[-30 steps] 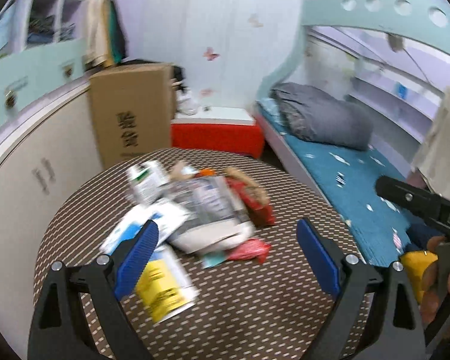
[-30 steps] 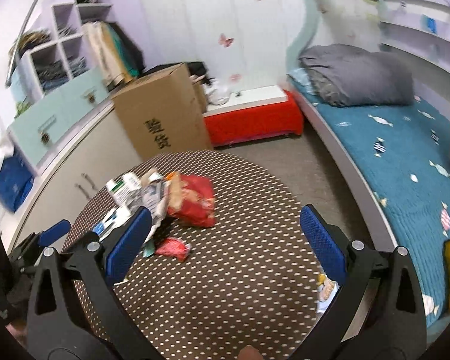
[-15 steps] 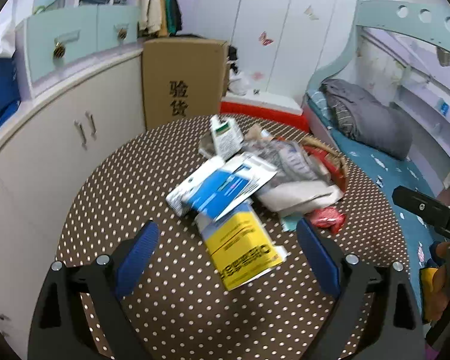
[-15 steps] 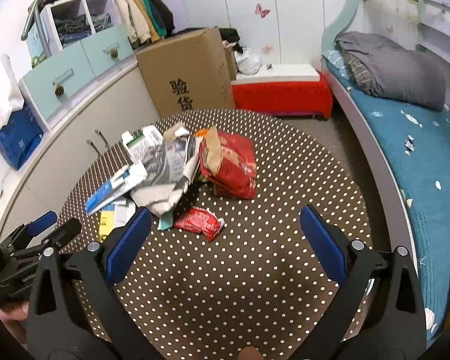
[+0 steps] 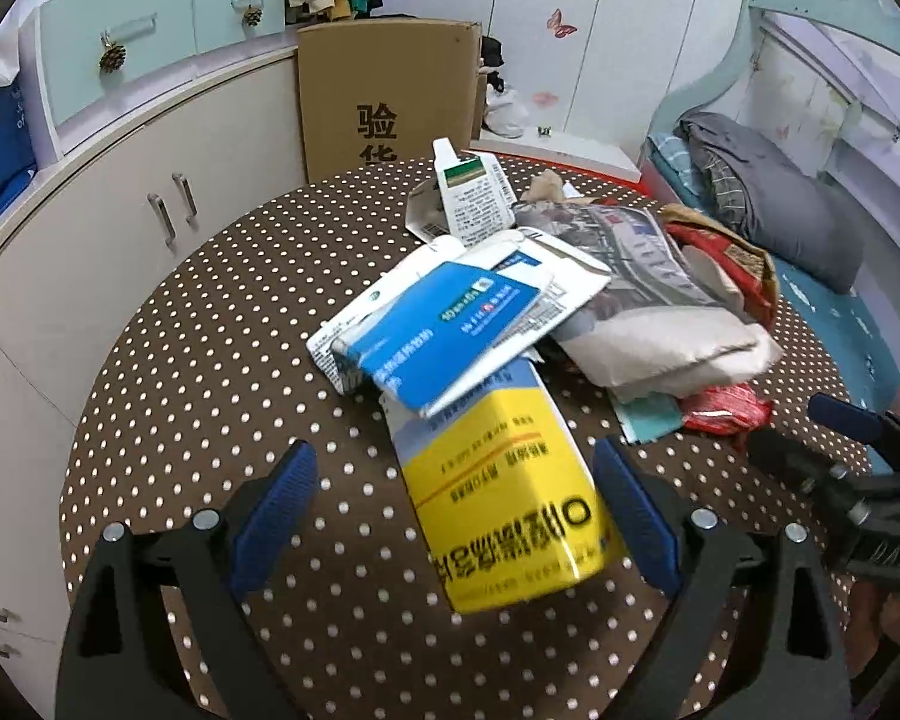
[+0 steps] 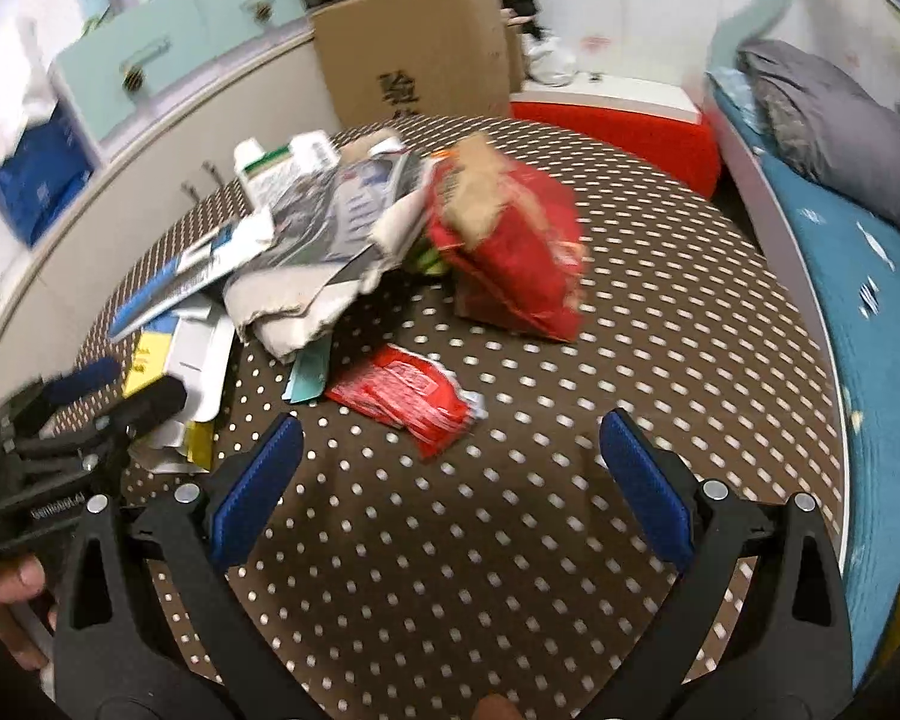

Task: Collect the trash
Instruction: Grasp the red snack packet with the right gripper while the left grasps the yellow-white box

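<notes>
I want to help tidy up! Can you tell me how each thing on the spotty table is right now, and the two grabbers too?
left gripper: open, empty, yellow box between its fingers
right gripper: open, empty
yellow box: lying flat
blue box: flattened, resting on the yellow box
small red wrapper: crumpled, lying alone
red bag: crumpled, torn open

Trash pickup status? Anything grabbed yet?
Nothing collected so far. Both tools are open and empty: left tool straddles the yellow box, right tool faces the red wrapper. The whole pile remains on the table.
</notes>
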A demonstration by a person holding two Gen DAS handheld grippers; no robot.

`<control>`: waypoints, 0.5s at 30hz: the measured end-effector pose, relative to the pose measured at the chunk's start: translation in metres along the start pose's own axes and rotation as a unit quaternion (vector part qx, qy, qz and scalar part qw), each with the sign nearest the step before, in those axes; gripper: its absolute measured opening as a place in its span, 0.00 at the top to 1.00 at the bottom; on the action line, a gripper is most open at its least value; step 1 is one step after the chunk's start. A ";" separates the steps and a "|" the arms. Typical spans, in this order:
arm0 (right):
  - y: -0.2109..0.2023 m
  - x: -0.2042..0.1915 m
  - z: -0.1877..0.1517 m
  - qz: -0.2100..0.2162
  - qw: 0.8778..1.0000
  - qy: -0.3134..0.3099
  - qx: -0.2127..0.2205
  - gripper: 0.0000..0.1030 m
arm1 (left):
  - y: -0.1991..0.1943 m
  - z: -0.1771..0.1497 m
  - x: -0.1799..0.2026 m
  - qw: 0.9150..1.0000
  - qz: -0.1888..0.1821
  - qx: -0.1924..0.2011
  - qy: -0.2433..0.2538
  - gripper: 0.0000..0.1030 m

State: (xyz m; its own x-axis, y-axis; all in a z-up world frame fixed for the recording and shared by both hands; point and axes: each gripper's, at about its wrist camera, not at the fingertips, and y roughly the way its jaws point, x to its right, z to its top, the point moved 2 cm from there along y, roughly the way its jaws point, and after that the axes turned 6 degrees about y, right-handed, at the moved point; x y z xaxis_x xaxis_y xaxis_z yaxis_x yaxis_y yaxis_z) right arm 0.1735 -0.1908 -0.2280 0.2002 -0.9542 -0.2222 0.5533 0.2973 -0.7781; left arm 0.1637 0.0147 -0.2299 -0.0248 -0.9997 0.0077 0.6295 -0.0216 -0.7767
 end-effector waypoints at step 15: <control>0.009 -0.021 -0.019 -0.011 0.997 -0.071 -0.001 0.78 | -0.007 -0.015 0.007 0.997 -0.066 -0.007 0.039 0.50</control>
State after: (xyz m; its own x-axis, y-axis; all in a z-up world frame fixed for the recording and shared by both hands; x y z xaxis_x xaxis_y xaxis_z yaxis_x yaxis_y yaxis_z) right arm 0.1594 -0.1688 -0.2419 0.3007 -0.9462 -0.1199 0.5573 0.2763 -0.7830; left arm 0.1474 0.0080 -0.2341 -0.1667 -0.9840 0.0621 0.6062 -0.1520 -0.7806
